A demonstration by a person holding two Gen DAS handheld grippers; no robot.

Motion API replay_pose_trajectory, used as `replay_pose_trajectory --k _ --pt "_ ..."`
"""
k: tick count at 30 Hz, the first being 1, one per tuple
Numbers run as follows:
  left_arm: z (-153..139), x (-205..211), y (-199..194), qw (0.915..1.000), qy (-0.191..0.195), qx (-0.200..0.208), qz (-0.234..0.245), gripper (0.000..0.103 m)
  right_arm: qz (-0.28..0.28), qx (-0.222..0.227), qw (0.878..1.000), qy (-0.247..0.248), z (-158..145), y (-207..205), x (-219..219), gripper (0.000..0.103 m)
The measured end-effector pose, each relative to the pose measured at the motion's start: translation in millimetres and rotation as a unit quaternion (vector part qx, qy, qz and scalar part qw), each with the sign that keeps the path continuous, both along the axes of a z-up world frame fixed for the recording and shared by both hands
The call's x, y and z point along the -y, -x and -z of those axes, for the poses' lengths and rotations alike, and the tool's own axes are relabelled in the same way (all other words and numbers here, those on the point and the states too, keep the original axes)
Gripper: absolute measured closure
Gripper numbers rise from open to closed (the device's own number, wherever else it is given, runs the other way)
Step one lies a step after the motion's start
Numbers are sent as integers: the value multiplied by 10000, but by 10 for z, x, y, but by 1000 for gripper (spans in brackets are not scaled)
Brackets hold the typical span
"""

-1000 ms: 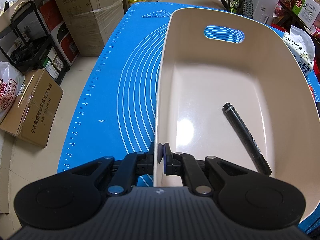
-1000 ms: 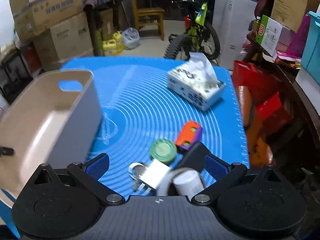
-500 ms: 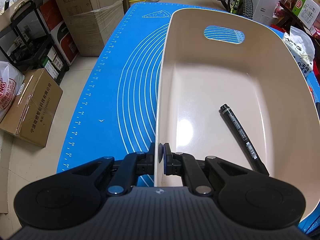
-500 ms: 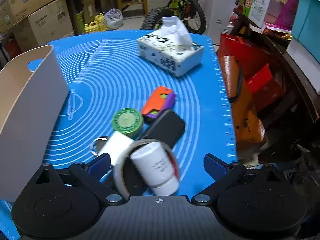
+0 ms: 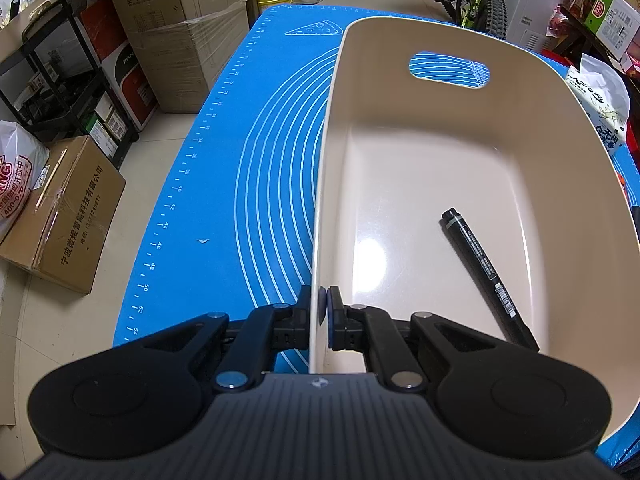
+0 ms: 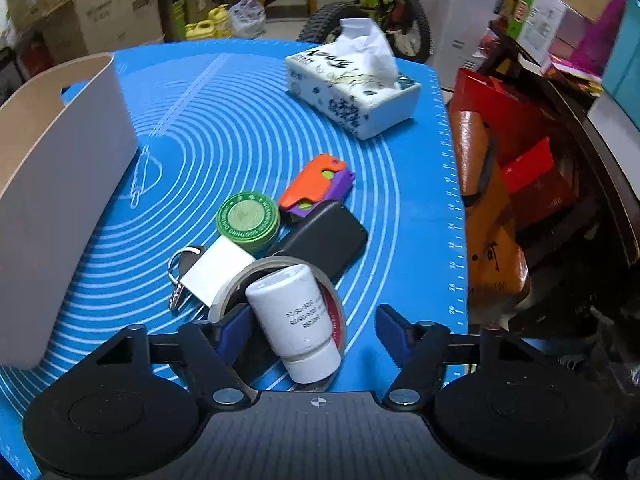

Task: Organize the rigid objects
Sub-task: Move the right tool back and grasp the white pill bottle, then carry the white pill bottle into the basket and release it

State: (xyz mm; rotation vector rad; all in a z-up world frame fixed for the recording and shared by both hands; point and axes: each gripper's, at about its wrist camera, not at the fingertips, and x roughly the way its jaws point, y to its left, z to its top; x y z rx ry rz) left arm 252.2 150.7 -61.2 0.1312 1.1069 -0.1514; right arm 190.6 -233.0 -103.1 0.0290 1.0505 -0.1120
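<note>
- My right gripper (image 6: 310, 320) has come nearer the white bottle (image 6: 294, 320), jaws wide around it, lower centre.
- My left gripper (image 5: 323, 312) pinches the bin (image 5: 320, 200) wall.
- One marker (image 5: 486, 276) inside, cap pointing upper left.

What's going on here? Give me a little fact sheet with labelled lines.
Surface: blue mat
Left claw: shut on the beige bin wall
In bin: black marker
Right claw: open around a white bottle lying in a tape roll
Nearby pile: green tin, black case, orange-purple toy, keys
Far side: tissue box
</note>
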Motion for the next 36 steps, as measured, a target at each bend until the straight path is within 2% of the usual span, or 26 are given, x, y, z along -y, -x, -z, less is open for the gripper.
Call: replay_pose_trajectory --k 4,6,8,9,16,24,31,36 --pt "3 7 1 10000 -5 2 -2 94 -179 41 9997 147 34 -28 -38 40" --pt "1 3 1 10000 -4 2 -3 94 -186 53 9998 41 40 -31 -25 52" --pt "2 5 2 10000 -7 3 -1 94 -213 18 9997 89 49 -28 -39 54" --pt "1 2 2 10000 -6 3 -1 94 -246 15 9996 139 51 -26 -56 59" --pt "3 7 2 10000 -1 2 -2 94 -183 4 9998 115 13 -5 -51 59" --pt "-2 -2 4 10000 -8 4 1 94 31 254 9996 150 -122 44 -34 59" --pt "-4 0 4 10000 -11 2 1 94 220 778 9966 171 -392 85 -113 59" --pt "-10 5 2 10000 -35 6 8 94 127 1237 9921 148 -629 92 -318 59"
